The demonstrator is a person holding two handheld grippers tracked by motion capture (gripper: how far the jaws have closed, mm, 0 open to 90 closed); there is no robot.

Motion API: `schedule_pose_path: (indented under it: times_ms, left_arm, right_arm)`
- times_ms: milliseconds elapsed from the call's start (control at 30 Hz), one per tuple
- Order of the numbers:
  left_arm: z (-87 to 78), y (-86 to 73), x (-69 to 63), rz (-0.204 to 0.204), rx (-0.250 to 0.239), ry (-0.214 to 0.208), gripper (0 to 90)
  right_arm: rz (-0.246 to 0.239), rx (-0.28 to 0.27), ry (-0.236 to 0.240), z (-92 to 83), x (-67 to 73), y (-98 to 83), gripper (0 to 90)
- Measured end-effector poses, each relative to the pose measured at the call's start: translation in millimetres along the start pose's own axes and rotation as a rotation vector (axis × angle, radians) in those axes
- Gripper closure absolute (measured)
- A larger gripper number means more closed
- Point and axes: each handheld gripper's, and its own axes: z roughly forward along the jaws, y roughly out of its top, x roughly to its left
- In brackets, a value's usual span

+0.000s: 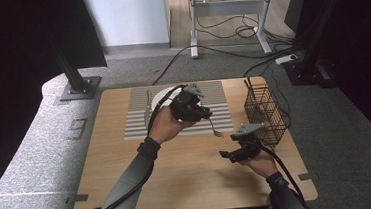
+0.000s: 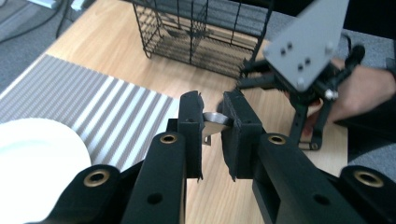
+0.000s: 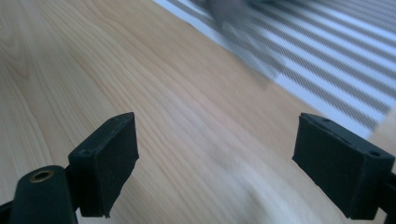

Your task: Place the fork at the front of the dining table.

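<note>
Two grippers are counted, the left gripper [image 1: 207,114] and the right gripper [image 1: 226,155]. One spoon [image 1: 214,128] is seen between the left one's pads, one wire basket [image 1: 265,113] beyond the right one. One plate [image 1: 165,94] and one striped placemat [image 1: 139,119] are counted behind the left one, with one fork [image 1: 148,103] beside the plate.

a: what's in my left gripper [image 1: 208,113]?

b: a metal spoon [image 1: 214,127]. it hangs down from the gripper, bowl end lowest, above the right edge of the striped placemat [image 1: 139,119].

a: and my right gripper [image 1: 226,155]?

b: nearer to me and further right, above bare wood of the surface [image 1: 179,175], pointing left. whether its jaws stand apart i can't tell from up here.

a: what's beside it?

b: the black wire basket [image 1: 267,113], standing at the surface's right edge, just behind my right hand [image 1: 262,162].

a: anything else on the mat?

b: a white plate [image 1: 165,93] at its far side, partly behind my left hand [image 1: 164,126], and a fork [image 1: 148,105] lying just left of the plate.
</note>
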Motion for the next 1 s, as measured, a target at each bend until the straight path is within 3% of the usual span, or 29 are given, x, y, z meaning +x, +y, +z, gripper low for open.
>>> schedule_pose_path:
  times_ms: [133,400,633,800,1000]
  left_arm:
    - [0.5,-15.3,-0.6,0.001,0.004,-0.017,77.9]
    - [1.4,-38.0,-2.0,0.028,0.025,-0.068,77.9]
    - [-1.4,-47.4,-2.0,0.046,0.022,-0.097,77.9]
    - [-2.8,-49.9,-2.2,0.053,0.015,-0.109,77.9]
    - [-4.4,-53.2,0.9,0.032,-0.027,-0.099,76.7]
  right_arm:
    - [-0.03,0.004,0.039,6.2,2.0,17.4,23.5]
    - [-0.126,-0.009,0.164,15.6,11.0,47.7,50.1]
    - [-0.206,-0.03,0.247,22.7,17.6,58.7,69.6]
    - [-0.251,-0.033,0.27,25.3,23.6,59.5,81.3]
    - [-0.29,-0.042,0.226,22.3,29.9,59.8,83.8]
